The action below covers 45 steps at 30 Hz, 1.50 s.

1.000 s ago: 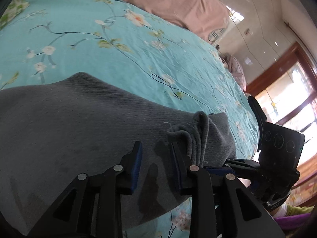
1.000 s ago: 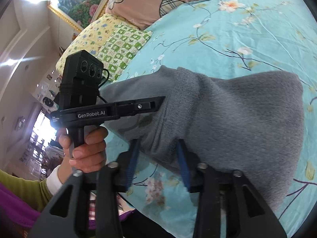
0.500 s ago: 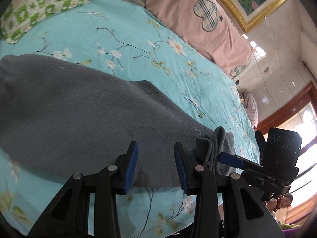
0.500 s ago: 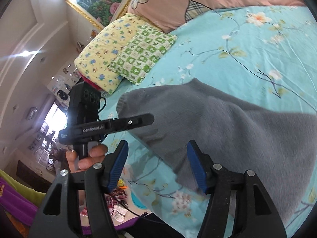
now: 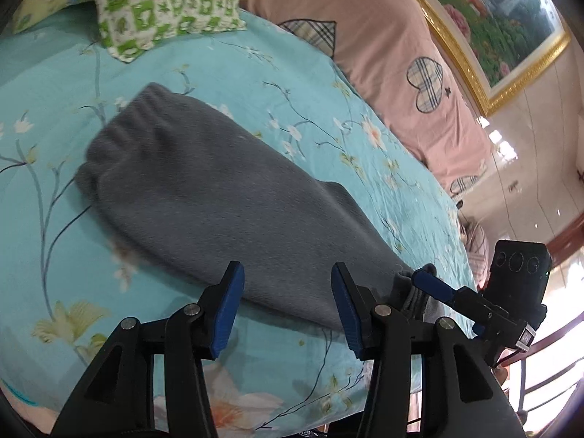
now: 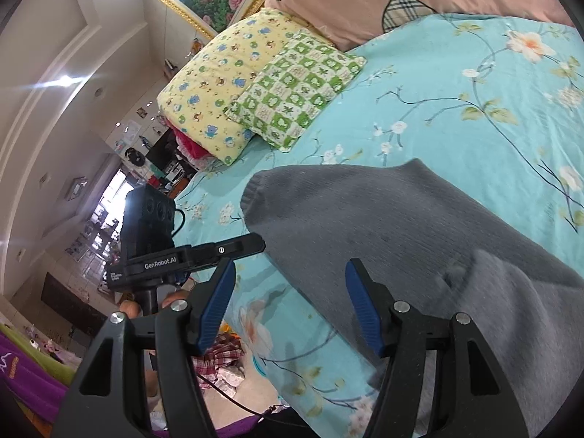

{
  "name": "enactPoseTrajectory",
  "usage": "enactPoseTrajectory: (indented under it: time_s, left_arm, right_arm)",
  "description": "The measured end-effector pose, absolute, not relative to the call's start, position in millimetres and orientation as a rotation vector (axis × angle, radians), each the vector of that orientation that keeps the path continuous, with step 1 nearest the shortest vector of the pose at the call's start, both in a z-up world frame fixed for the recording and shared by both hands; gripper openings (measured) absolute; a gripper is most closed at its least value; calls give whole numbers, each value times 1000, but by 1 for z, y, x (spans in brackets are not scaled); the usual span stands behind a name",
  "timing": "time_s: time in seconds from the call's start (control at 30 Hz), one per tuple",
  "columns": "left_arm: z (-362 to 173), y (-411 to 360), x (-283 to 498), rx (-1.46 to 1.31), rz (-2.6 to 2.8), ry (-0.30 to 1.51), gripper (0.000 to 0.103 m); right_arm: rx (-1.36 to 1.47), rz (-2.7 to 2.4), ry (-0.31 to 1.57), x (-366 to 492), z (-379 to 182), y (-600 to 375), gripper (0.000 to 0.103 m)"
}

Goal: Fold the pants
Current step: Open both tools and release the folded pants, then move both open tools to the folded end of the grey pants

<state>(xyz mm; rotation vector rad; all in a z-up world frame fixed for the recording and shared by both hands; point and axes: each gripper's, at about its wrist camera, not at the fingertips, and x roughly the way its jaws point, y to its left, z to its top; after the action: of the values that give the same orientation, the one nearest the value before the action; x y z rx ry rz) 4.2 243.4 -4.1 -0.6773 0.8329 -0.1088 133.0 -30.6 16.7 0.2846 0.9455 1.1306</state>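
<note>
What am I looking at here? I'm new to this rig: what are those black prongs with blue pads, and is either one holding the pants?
Those prongs are two handheld grippers, each carrying its own fisheye camera looking along its fingers. One picture comes from the left gripper, the other from the right gripper. The grey pants lie folded on the floral bedsheet, with a green checked pillow beyond. Both grippers are open and hold nothing.

Grey pants (image 5: 219, 200) folded flat on bedsheet (image 5: 328, 116).
</note>
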Motion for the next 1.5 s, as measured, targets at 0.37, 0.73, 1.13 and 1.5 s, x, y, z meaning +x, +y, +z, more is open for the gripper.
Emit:
enactPoseTrajectory:
  time_s: [0.37, 0.73, 1.13, 1.5]
  left_arm:
    - [-5, 274, -25, -730, -29, 809, 50]
    - [-11, 305, -27, -779, 128, 822, 58]
    - [-30, 332, -17, -854, 209, 853, 59]
    - [-36, 339, 1, -848, 229, 872, 59]
  right_arm:
    - [215, 1159, 926, 149, 31, -1, 64]
    - [45, 1214, 923, 178, 46, 61, 64]
    - [-110, 1278, 1003, 217, 34, 140, 64]
    - [-252, 1383, 1050, 240, 20, 194, 64]
